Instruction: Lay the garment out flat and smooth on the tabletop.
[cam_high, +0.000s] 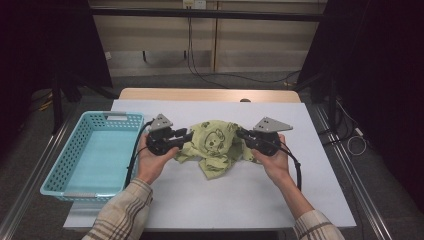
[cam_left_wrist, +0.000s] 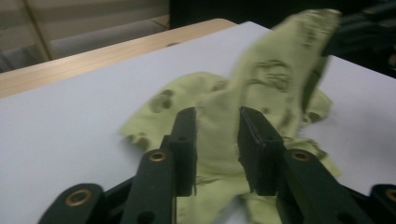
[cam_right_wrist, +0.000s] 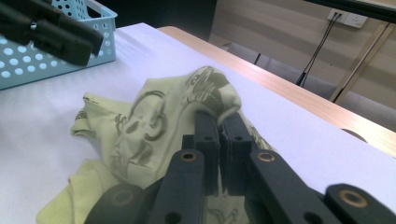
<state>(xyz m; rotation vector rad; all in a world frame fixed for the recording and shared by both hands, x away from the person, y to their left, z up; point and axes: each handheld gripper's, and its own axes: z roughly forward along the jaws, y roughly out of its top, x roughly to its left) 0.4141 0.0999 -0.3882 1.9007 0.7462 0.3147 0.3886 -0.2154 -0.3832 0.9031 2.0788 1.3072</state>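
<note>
Now, sweeping left to right from my remote seat: at nine o'clock on the white tabletop (cam_high: 165, 202) sits the pale turquoise plastic basket with perforated walls (cam_high: 65, 172), nothing visible inside it. Just beside it, toward three o'clock, my left gripper (cam_high: 189, 135) reaches at the left edge of the light green printed cotton garment (cam_high: 215, 147), which lies crumpled near the tabletop's centre. In the left gripper view the jaws stand parted with a fold of the garment (cam_left_wrist: 219, 135) between them; the pads do not look pressed onto the cloth, so I read this gripper as spread around the fabric rather than pinching it.

Farther toward three o'clock, my right gripper (cam_high: 242, 134) meets the garment's right edge. In the right gripper view its jaws are pressed together on a raised ridge of the green cloth (cam_right_wrist: 154, 116), which bunches over the fingertips (cam_right_wrist: 208, 128), so this side is pinching the garment.

My judgement: this is the step of handling the garment between two grips, probably spreading or folding it, with the left side released or regrasping. The next move calls for the left gripper to settle on a clean edge rather than a thick bunch, then close firmly while the right keeps its pinch.
</note>
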